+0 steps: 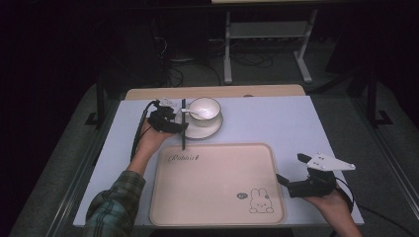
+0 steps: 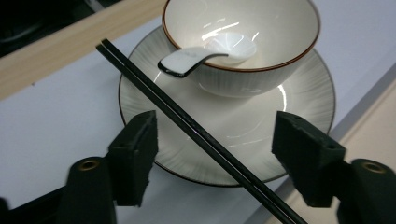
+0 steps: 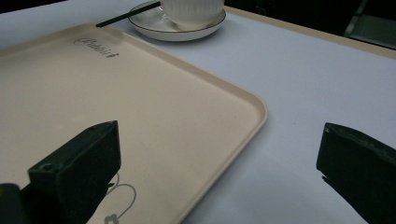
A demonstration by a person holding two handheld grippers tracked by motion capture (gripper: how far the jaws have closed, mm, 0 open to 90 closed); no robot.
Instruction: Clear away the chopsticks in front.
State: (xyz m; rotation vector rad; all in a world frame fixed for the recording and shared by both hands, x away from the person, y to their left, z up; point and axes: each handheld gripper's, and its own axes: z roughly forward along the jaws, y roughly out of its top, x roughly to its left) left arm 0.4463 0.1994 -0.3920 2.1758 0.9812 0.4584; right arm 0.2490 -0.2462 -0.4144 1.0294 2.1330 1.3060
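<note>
My left gripper (image 1: 170, 118) sits upper left of centre in the high view, jaws spread wide on either side of the black chopsticks (image 2: 196, 128), touching nothing. The chopsticks lie across the plate (image 2: 299, 93) with their near end on the beige tray (image 1: 217, 207). A white bowl (image 2: 280, 42) with a spoon (image 2: 187, 59) stands on the plate. My right gripper (image 1: 291, 173) hovers lower right, wide open and empty, over the tray's edge and the counter (image 1: 296, 123).
</note>
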